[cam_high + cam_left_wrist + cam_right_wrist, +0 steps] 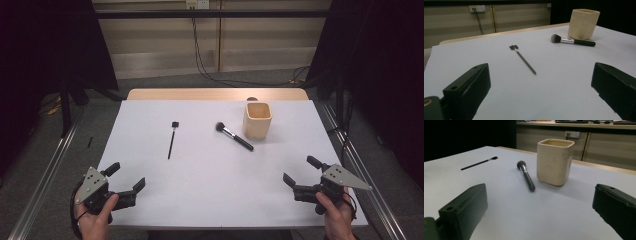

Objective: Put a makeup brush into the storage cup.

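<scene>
We see the cream cup (257, 120) upright, its inside not visible; the powder brush (234, 136) lies beside it. Our left gripper (128, 179) and right gripper (300, 171) are spread wide, holding nothing.

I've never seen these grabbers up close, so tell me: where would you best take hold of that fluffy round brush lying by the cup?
Probably by the black handle of the round brush, from straight above with the jaws across it. It lies flat, bristles pointing away from the cup, and the handle end is nearest the open right gripper.
</scene>
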